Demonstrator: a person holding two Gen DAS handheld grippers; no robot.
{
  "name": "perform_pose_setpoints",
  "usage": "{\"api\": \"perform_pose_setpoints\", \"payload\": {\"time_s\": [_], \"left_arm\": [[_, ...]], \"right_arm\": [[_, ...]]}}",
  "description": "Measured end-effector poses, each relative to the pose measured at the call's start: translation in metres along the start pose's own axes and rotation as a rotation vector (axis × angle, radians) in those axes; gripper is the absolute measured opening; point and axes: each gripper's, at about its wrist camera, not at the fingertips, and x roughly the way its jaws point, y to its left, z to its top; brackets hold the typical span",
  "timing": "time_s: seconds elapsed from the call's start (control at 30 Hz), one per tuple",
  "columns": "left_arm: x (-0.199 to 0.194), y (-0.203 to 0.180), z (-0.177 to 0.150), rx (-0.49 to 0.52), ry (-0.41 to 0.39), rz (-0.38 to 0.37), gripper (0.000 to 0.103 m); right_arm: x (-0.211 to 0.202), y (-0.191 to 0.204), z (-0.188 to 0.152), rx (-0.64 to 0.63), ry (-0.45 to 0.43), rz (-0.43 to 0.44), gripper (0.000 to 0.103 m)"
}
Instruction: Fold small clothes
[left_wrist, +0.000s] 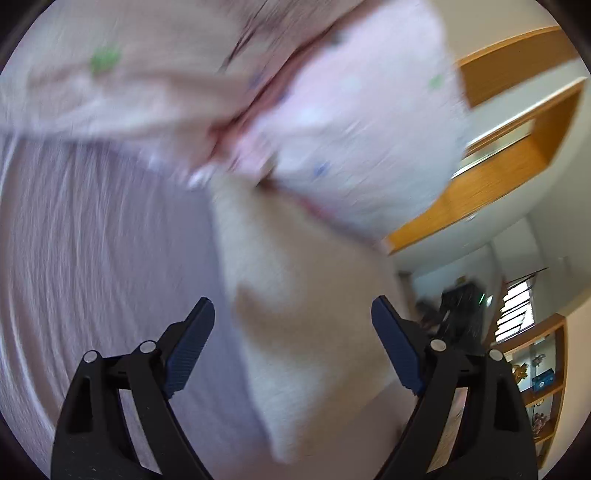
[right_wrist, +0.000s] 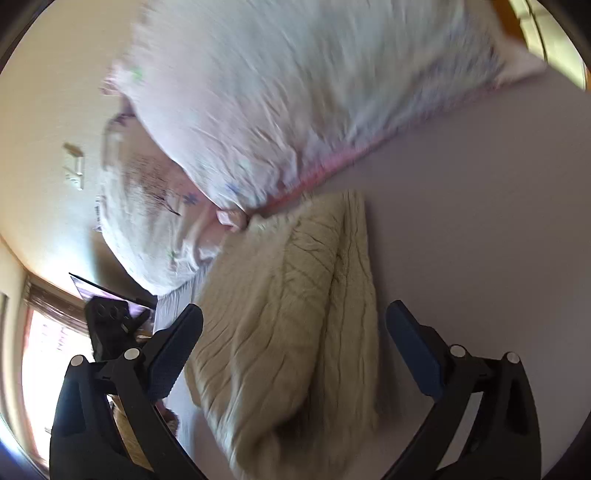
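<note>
A cream ribbed garment (right_wrist: 291, 306) lies on the lilac bed sheet (right_wrist: 480, 221); it also shows, blurred, in the left wrist view (left_wrist: 303, 321). A pale pink garment with small green and blue prints and a pink hem (right_wrist: 280, 92) lies bunched beyond it, also in the left wrist view (left_wrist: 332, 122). My left gripper (left_wrist: 293, 314) is open, its jaws on either side of the cream garment's near part, holding nothing. My right gripper (right_wrist: 295, 321) is open above the cream garment, holding nothing.
A wooden frame (left_wrist: 509, 147) and wooden shelves with small items (left_wrist: 539, 380) stand at the right of the left wrist view. A bright window (right_wrist: 48, 343) and a dark device (right_wrist: 110, 325) sit at the left of the right wrist view. Both views are motion-blurred.
</note>
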Motion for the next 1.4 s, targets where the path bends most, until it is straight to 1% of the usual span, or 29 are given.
{"api": "perform_pose_setpoints", "payload": {"time_s": [0.13, 0.17, 0.2, 0.23, 0.27, 0.3, 0.37, 0.4, 0.43, 0.5, 0.6, 0.7, 0.73, 0.77, 0.8, 0.83, 0.87, 0.9, 1.0, 1.03, 1.07, 1.1, 1.13, 1.17, 1.2, 1.23, 1.3, 1.37, 1.4], "left_arm": [[0.033, 0.000, -0.010, 0.007, 0.069, 0.024, 0.087], [0.039, 0.000, -0.008, 0.003, 0.070, 0.019, 0.087], [0.043, 0.001, -0.009, -0.009, 0.068, 0.002, 0.087], [0.046, 0.001, -0.009, -0.014, 0.056, -0.015, 0.087], [0.049, 0.001, -0.009, -0.013, 0.049, -0.029, 0.086], [0.054, 0.001, -0.010, -0.011, 0.054, -0.041, 0.075], [0.058, 0.004, -0.010, -0.001, 0.051, -0.041, 0.059], [0.050, 0.007, -0.011, 0.008, 0.044, -0.052, 0.046], [0.041, 0.011, -0.011, 0.010, 0.041, -0.068, 0.041], [0.015, 0.014, -0.017, 0.031, 0.027, -0.095, 0.040], [-0.041, 0.023, -0.022, 0.106, -0.056, -0.035, 0.040], [-0.087, 0.040, -0.021, 0.150, -0.139, 0.112, 0.045], [-0.102, 0.049, -0.022, 0.160, -0.162, 0.209, 0.049], [-0.110, 0.054, -0.025, 0.154, -0.171, 0.267, 0.050], [-0.123, 0.062, -0.029, 0.139, -0.192, 0.317, 0.051], [-0.135, 0.066, -0.034, 0.137, -0.220, 0.334, 0.055], [-0.151, 0.069, -0.042, 0.151, -0.256, 0.344, 0.059], [-0.160, 0.070, -0.049, 0.159, -0.275, 0.355, 0.067], [-0.176, 0.064, -0.071, 0.186, -0.323, 0.373, 0.076], [-0.176, 0.060, -0.077, 0.190, -0.330, 0.377, 0.082], [-0.169, 0.052, -0.080, 0.195, -0.335, 0.383, 0.085], [-0.166, 0.046, -0.088, 0.205, -0.334, 0.384, 0.088], [-0.167, 0.043, -0.093, 0.215, -0.329, 0.386, 0.092], [-0.165, 0.040, -0.100, 0.227, -0.320, 0.402, 0.093], [-0.162, 0.035, -0.107, 0.239, -0.311, 0.447, 0.101], [-0.164, 0.034, -0.118, 0.248, -0.336, 0.516, 0.101], [-0.161, 0.029, -0.131, 0.269, -0.373, 0.588, 0.101], [-0.152, 0.026, -0.138, 0.301, -0.359, 0.587, 0.101], [-0.147, 0.026, -0.139, 0.303, -0.333, 0.576, 0.101]], "right_arm": [[0.021, -0.010, 0.006, 0.042, 0.050, -0.024, 0.099], [0.021, -0.009, 0.004, 0.039, 0.043, -0.023, 0.091], [0.024, -0.010, 0.001, 0.039, 0.062, -0.014, 0.066], [0.027, -0.013, 0.000, 0.054, 0.074, -0.009, 0.056], [0.026, -0.015, -0.003, 0.064, 0.057, 0.011, 0.054], [0.026, -0.016, -0.005, 0.065, 0.052, 0.025, 0.047], [0.024, -0.013, -0.012, 0.079, 0.022, 0.046, 0.044], [0.023, -0.006, -0.016, 0.068, 0.010, 0.061, 0.042], [0.024, 0.001, -0.018, 0.054, 0.006, 0.080, 0.042], [0.029, 0.021, -0.024, 0.009, 0.023, 0.121, 0.040], [0.059, 0.066, -0.039, -0.103, 0.081, 0.144, 0.039], [0.101, 0.107, -0.050, -0.227, 0.126, 0.072, 0.046], [0.109, 0.117, -0.050, -0.256, 0.109, 0.009, 0.047], [0.108, 0.123, -0.048, -0.258, 0.061, -0.026, 0.048], [0.102, 0.124, -0.047, -0.249, 0.019, -0.023, 0.054], [0.092, 0.125, -0.045, -0.230, -0.044, 0.012, 0.056], [0.088, 0.127, -0.043, -0.219, -0.064, 0.048, 0.057], [0.089, 0.130, -0.042, -0.218, -0.056, 0.063, 0.057], [0.115, 0.139, -0.044, -0.215, 0.018, 0.004, 0.057], [0.130, 0.139, -0.047, -0.199, 0.062, -0.023, 0.055], [0.144, 0.139, -0.045, -0.186, 0.075, -0.028, 0.025], [0.147, 0.138, -0.046, -0.178, 0.060, -0.042, 0.016], [0.143, 0.135, -0.045, -0.160, 0.017, -0.068, 0.012], [0.135, 0.126, -0.044, -0.143, -0.015, -0.083, 0.010], [0.132, 0.121, -0.041, -0.121, -0.041, -0.110, 0.010], [0.129, 0.114, -0.039, -0.098, -0.068, -0.166, 0.010], [0.128, 0.112, -0.042, -0.108, -0.074, -0.224, 0.010], [0.123, 0.125, -0.049, -0.174, -0.103, -0.286, 0.014], [0.121, 0.132, -0.053, -0.199, -0.126, -0.312, 0.020]]}}
